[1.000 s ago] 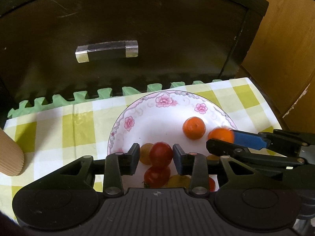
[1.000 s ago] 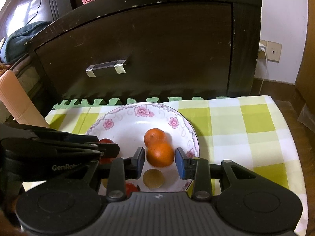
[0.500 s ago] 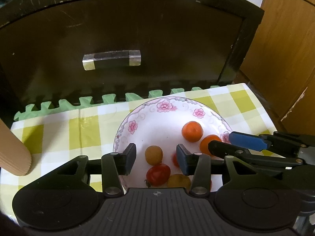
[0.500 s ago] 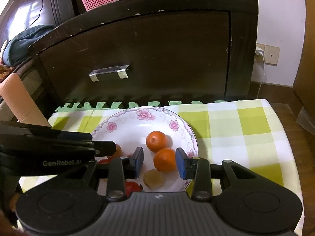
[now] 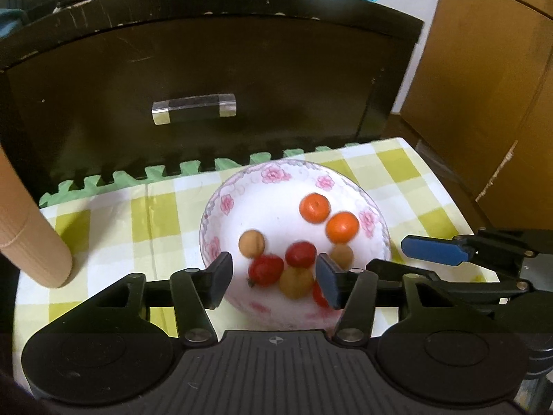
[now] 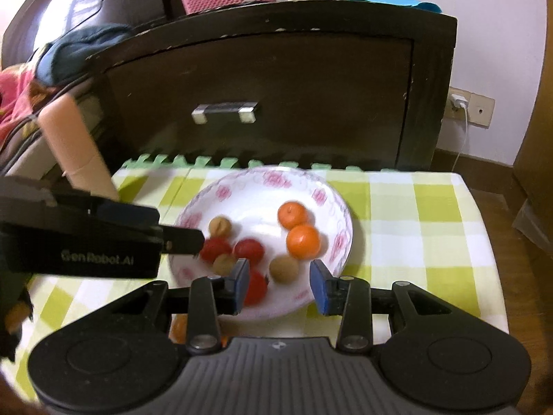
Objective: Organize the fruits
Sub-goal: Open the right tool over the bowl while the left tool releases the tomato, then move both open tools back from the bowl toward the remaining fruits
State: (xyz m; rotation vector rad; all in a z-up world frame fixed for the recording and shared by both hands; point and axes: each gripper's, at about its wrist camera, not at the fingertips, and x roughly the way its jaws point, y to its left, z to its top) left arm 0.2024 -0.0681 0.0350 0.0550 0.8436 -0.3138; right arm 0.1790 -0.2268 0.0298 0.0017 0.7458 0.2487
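Both tools – left tool [image 5: 273, 276], right tool [image 6: 278, 285] – hang spread and empty over the floral bowl [image 5: 221, 204] holding the fruits [image 5: 300, 254], whose round shapes may roll from a hasty pinch.

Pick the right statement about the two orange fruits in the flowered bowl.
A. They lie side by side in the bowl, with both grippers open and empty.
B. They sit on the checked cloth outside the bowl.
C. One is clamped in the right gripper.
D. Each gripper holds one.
A: the two orange fruits lie next to each other inside the bowl, and the left gripper and right gripper both stand open, holding nothing.
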